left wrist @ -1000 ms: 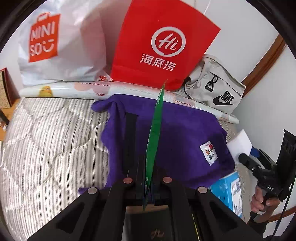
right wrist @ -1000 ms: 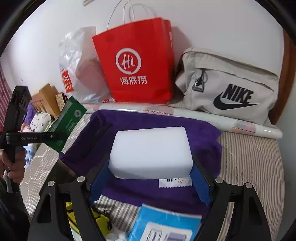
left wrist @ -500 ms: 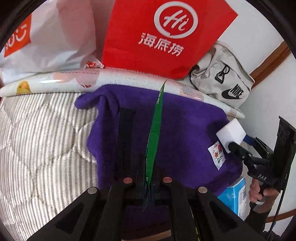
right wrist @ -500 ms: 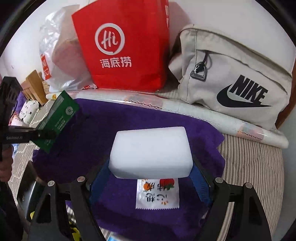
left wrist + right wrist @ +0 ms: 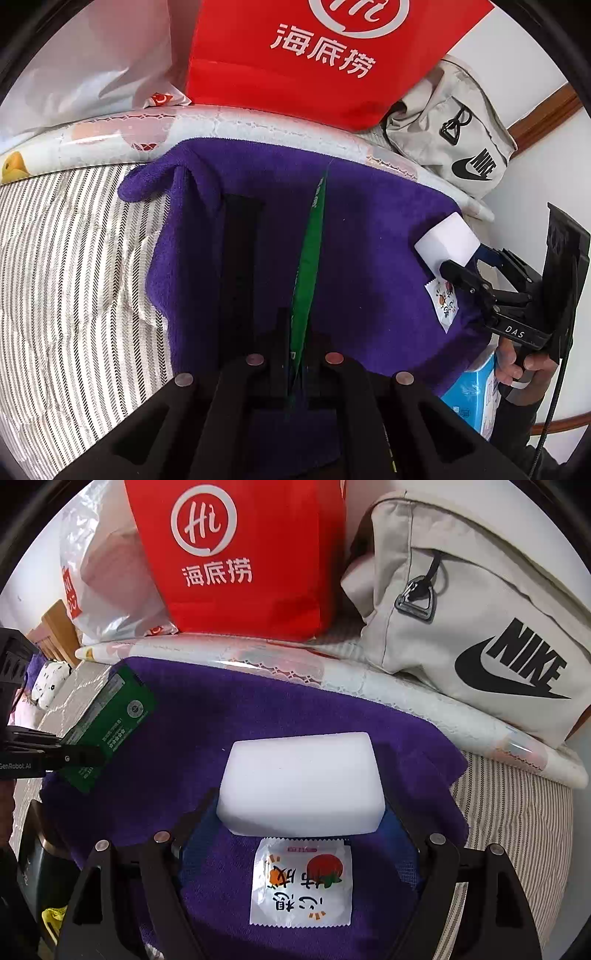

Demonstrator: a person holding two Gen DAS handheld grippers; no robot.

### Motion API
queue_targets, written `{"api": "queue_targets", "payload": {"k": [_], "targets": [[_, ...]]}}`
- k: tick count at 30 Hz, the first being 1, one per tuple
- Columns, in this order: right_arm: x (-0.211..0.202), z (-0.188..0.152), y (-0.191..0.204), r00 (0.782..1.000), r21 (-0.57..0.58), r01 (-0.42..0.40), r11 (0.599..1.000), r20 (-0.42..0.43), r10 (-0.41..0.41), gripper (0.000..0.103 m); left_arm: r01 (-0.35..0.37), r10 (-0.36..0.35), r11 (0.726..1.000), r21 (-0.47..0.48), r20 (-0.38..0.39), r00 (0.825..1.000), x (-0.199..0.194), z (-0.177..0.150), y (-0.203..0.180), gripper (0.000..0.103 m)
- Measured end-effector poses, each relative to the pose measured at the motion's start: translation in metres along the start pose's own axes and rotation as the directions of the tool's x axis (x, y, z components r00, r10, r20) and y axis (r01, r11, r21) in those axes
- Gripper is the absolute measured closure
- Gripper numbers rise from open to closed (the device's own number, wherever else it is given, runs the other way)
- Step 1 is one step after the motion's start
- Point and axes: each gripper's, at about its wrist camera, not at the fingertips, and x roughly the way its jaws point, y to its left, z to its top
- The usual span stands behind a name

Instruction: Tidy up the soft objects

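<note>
Over a bed (image 5: 66, 280), the left tongs (image 5: 306, 258) pinch a flat green packet (image 5: 310, 266) edge-on while the right tongs (image 5: 301, 812) clamp a white sponge (image 5: 301, 782), both hanging above a purple towel (image 5: 369, 258) spread near the bed's far edge. A small snack sachet (image 5: 301, 882) lies on the towel just under the sponge. The risk, judged from here: the sponge is gripped only along its near part, so a squeeze or jolt could let it pivot out and tumble off the towel toward the bed's right edge, and setting it straight down would bury the sachet. The thin packet could slip through the left tongs if tilted. The right view alone shows the packet's printed face (image 5: 110, 720), the sachet's print and the full Nike bag (image 5: 480, 627); the left view alone shows the towel's bunched far-left corner, the quilted mattress, a blue pack (image 5: 469, 395) at the bed's right edge, and the hand (image 5: 517, 365) gripping the right tool. A red bag (image 5: 314, 55) and rolled mat (image 5: 258, 125) line the far edge.
</note>
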Motion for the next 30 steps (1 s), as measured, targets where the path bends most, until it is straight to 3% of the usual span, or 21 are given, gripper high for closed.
{"api": "queue_targets", "payload": {"k": [10,12,14,19,30], "targets": [[0.017,0.002,0.005,0.997,-0.017,-0.020,1.000,-0.076,0.019,0.022,-0.012,0.012,1.000,0.000,-0.022,1.000,0.009,0.002,0.002,0.097],[0.017,0.002,0.006,0.996,-0.025,-0.022,0.999,-0.082,0.020,0.021,-0.018,0.018,1.000,0.003,-0.025,1.000,0.009,0.003,0.002,0.092],[0.020,0.002,0.007,0.994,-0.023,-0.025,0.999,-0.103,0.023,0.021,-0.032,0.033,0.999,0.010,-0.022,0.999,0.009,0.003,0.002,0.079],[0.021,-0.001,0.003,0.992,0.006,-0.043,0.999,-0.118,0.043,0.021,-0.050,0.050,0.998,0.030,-0.007,0.999,0.003,0.000,0.000,0.069],[-0.008,-0.013,-0.001,0.994,0.027,-0.044,0.999,-0.097,0.046,0.021,-0.102,0.100,0.994,0.045,0.051,0.994,-0.035,-0.014,0.000,0.063]]}}
